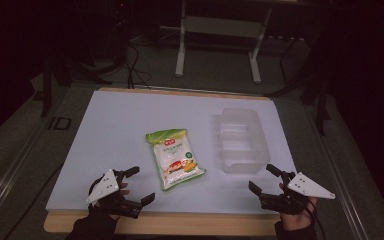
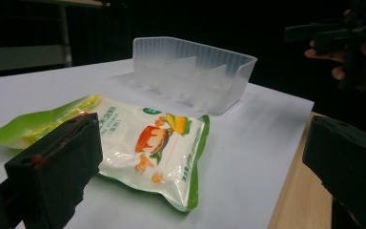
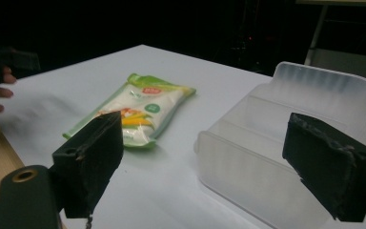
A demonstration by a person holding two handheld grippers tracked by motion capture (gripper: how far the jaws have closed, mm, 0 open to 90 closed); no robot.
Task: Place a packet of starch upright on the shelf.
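A green and white food packet [image 1: 174, 157] with a corn picture lies flat in the middle of the white table top [image 1: 120, 130]. To its right stands a clear plastic bin [image 1: 242, 140], upright and with nothing in it. My left gripper [image 1: 140, 185] hovers near the front edge, left of the packet, jaws wide apart and holding nothing. My right gripper [image 1: 264, 179] is at the front right, just before the bin, open too. The left gripper view has the packet [image 2: 147, 148] close ahead and the bin [image 2: 195, 76] beyond. In the right gripper view the bin [image 3: 286, 148] lies between the jaws' line of sight, with the packet [image 3: 133, 112] to its left.
The table's wooden front edge [image 1: 180, 222] runs under both hands. Behind the table stand a white frame [image 1: 217, 45] and cables on a dark floor. In the left gripper view the other hand and its gripper [image 2: 343, 43] show at the upper right.
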